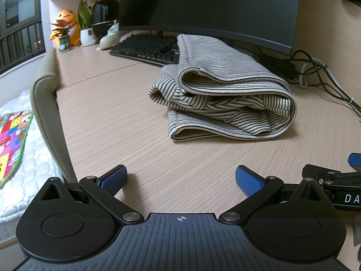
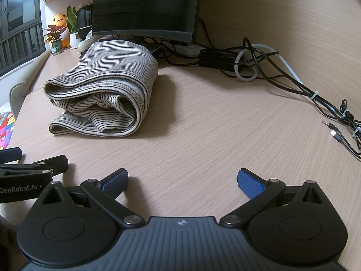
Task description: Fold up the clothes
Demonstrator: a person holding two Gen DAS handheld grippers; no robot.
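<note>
The left gripper (image 1: 181, 180) hovers low over the pale wood-grain desk (image 1: 112, 122), blue-padded fingers spread wide and empty. The right gripper (image 2: 182, 181) sits just beside it, equally wide apart and holding nothing. Ahead of both, well apart from the fingertips, lies the folded grey-and-white striped garment (image 1: 223, 94), its far end toward the black keyboard (image 1: 144, 47) and dark curved monitor (image 1: 209, 4).

A folded garment (image 1: 225, 94) in cream with thin black stripes is shown on a pale wood-grain surface (image 1: 126, 135). Blue textured pads are seen on black fingers (image 1: 114, 178) (image 2: 250, 184). Black monitor (image 1: 209, 4), keyboard (image 1: 144, 47) and cables (image 2: 259, 61) are visible, with an orange plush toy (image 1: 67, 20) and a multicoloured patchwork mat (image 1: 11, 133).
</note>
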